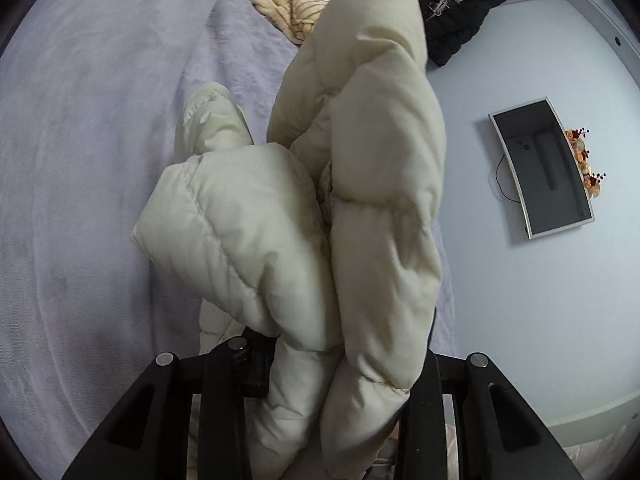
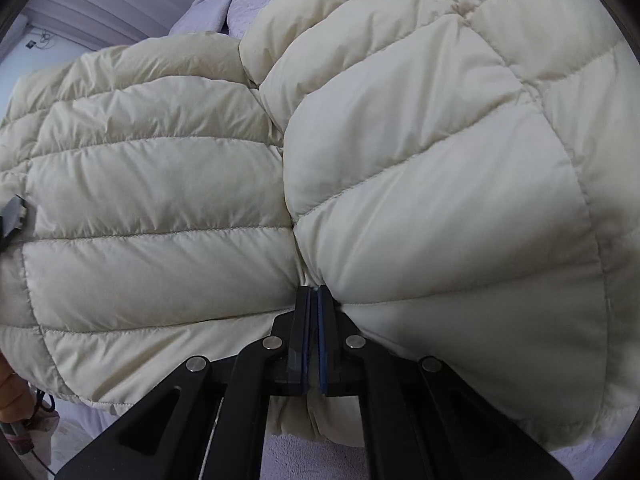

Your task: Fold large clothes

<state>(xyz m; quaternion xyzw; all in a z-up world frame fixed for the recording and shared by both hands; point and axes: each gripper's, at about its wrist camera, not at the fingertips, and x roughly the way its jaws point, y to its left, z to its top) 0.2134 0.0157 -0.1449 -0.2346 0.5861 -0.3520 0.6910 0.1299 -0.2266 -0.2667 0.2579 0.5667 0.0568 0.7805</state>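
Cream puffer jacket (image 2: 400,160), light, soft and slippery-looking, raised over lilac bed (image 1: 80,160), thick bunch clamped in left hand-held gripper (image 1: 340,380), seam pinched tight by right hand-held gripper (image 2: 314,292).

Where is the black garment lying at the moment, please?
In the left wrist view, the black garment lies at the top right, at the far edge of the lilac bedspread, just right of the raised cream puffer jacket.
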